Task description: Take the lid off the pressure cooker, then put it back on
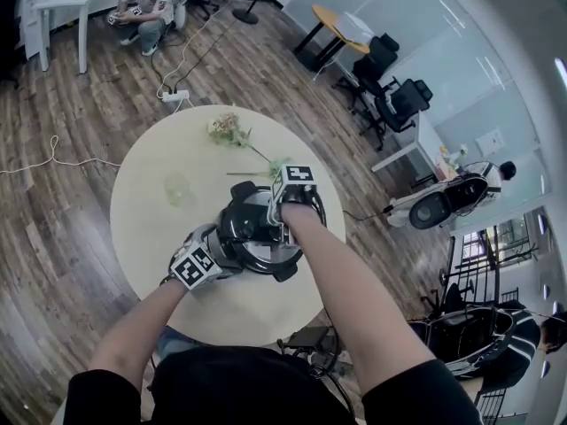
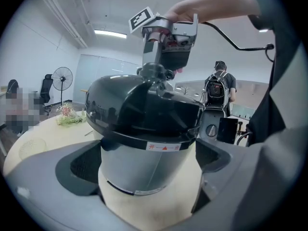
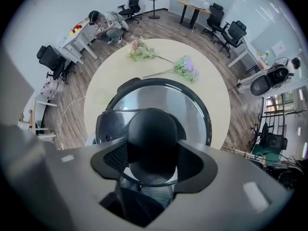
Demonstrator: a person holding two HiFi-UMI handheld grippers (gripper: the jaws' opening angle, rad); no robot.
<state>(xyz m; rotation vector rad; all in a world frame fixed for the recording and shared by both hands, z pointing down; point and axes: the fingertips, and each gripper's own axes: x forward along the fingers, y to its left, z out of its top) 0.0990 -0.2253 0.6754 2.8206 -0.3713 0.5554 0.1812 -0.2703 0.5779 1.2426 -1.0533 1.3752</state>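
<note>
Firmly braced: left gripper [image 2: 151,170] on the pressure cooker [image 1: 252,233], right gripper [image 3: 152,155] on its lid [image 2: 139,107].
On the round table [image 1: 146,237], the cooker's steel body is clasped between the left jaws, probably so it cannot spin. The right gripper points down, clenched round the black knob [image 3: 151,134] of the lid, which sits on the pot, a hold suited to twisting.

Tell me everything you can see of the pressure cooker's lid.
The lid is a glossy black dome, plastic by its look, with a round black knob on top and a black rim band bearing a white label with red print. It sits on the silvery cooker body, which stands on the round pale table. The right gripper comes straight down, its jaws clamped on the knob. Whether the lid is locked cannot be told.
</note>
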